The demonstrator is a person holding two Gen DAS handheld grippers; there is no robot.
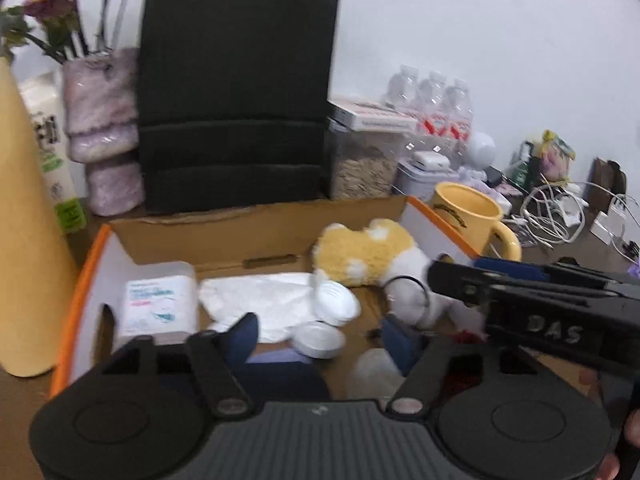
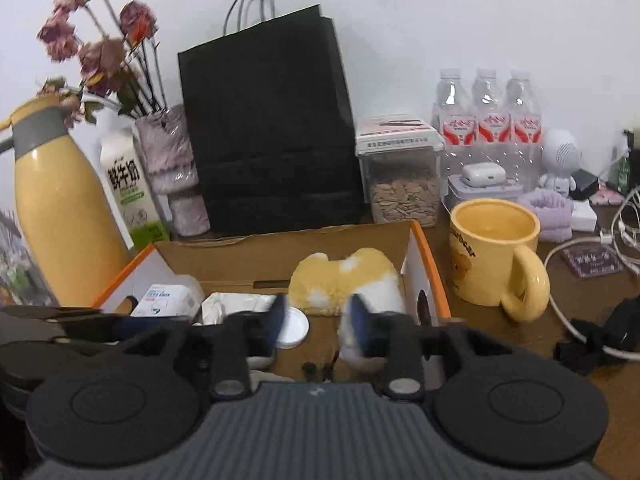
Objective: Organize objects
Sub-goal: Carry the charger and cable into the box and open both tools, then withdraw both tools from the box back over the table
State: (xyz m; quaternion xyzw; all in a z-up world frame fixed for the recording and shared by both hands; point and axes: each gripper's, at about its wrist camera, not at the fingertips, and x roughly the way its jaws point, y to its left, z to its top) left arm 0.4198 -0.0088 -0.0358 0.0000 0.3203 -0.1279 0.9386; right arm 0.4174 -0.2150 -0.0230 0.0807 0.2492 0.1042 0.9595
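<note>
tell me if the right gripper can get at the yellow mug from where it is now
Probably yes. The yellow mug stands upright on the table just right of the cardboard box, with nothing on top of it. The right gripper is open over the box, so it would only need to clear that wall.

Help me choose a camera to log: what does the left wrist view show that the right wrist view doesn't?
Only the left wrist view: the right gripper reaching over the box, and a second white lid. Only the right: the flask's grey collar and the bag's handles. Both: box, plush, black bag, yellow mug, bottles.
</note>
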